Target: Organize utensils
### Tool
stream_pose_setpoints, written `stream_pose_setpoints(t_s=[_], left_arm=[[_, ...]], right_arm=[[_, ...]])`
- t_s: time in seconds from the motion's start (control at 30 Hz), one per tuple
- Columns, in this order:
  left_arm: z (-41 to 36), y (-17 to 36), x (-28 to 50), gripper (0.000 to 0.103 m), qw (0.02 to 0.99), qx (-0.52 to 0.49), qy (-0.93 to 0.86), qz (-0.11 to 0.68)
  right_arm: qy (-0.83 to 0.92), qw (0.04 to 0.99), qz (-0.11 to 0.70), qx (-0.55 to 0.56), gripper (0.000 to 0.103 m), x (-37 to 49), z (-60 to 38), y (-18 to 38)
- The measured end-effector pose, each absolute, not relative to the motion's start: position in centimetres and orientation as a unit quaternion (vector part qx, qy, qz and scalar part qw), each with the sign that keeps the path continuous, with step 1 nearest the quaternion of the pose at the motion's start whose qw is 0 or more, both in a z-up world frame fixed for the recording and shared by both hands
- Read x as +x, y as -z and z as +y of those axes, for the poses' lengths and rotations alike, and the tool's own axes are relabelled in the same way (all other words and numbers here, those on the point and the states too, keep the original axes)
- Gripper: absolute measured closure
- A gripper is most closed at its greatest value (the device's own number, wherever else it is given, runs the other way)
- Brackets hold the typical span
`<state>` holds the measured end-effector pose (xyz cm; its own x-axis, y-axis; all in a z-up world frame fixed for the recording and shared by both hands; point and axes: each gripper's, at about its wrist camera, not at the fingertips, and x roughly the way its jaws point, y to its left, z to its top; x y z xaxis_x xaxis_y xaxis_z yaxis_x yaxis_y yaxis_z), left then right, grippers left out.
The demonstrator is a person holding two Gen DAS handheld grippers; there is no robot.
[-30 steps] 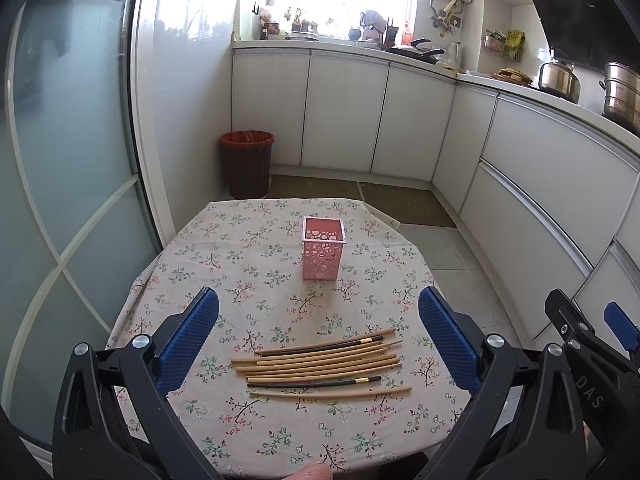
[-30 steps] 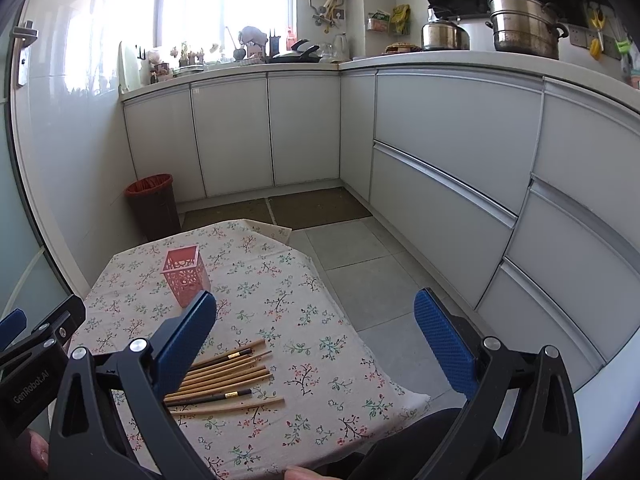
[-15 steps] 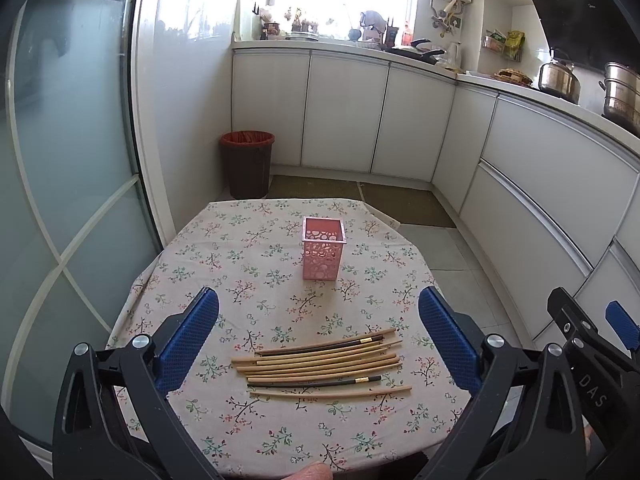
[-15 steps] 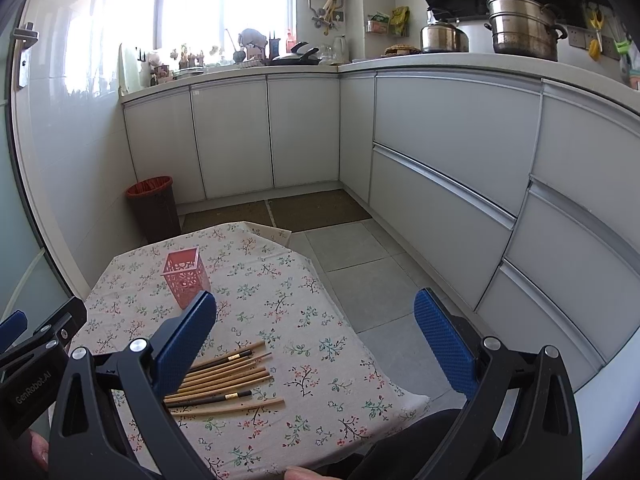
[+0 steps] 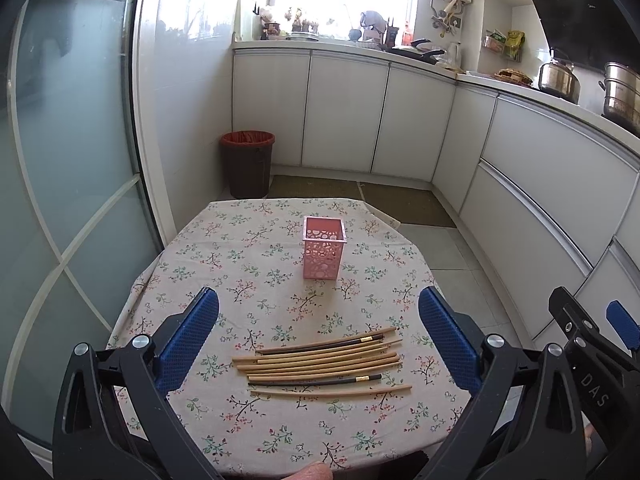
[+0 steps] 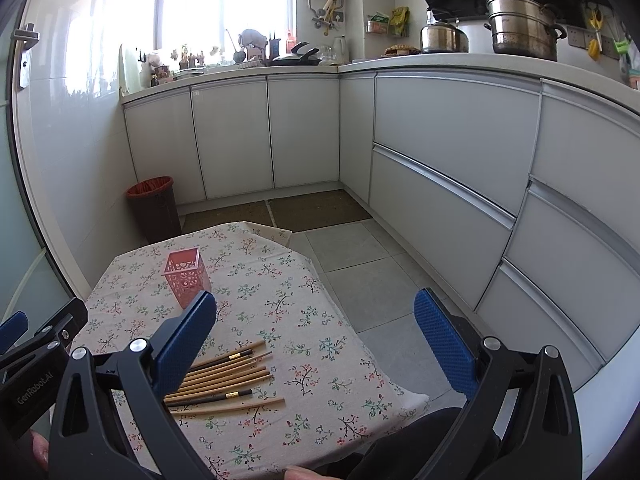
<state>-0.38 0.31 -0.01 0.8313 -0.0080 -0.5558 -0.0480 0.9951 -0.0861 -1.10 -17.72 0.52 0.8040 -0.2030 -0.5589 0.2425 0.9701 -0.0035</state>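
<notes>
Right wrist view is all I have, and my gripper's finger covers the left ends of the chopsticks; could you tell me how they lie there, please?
Observer: In the left wrist view the chopsticks lie side by side in a loose row, and their left ends are uneven.
Operator: Thank you. Is the left gripper holding anything?
Observer: No, the left gripper is open and empty, and the row of chopsticks shows between its fingers.
Operator: And the base of the pink holder, which my finger also hides?
Observer: The pink holder stands upright on the tablecloth, beyond the chopsticks and apart from them.
</notes>
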Motion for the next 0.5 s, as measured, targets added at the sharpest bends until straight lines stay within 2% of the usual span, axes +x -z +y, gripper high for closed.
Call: stream_pose_setpoints(t_s=[0.2, 0.5], left_arm=[[0.6, 0.5, 0.2, 0.007, 0.948, -0.056, -0.009, 0.313], [0.0, 3.8, 3.7, 0.007, 0.939, -0.03, -0.009, 0.344]], right_arm=[[0.118, 0.946, 0.299, 0.035, 0.006, -0.8, -17.9, -0.2], [0.123, 0.922, 0.364, 0.05, 0.006, 2.7, -19.1, 3.3]])
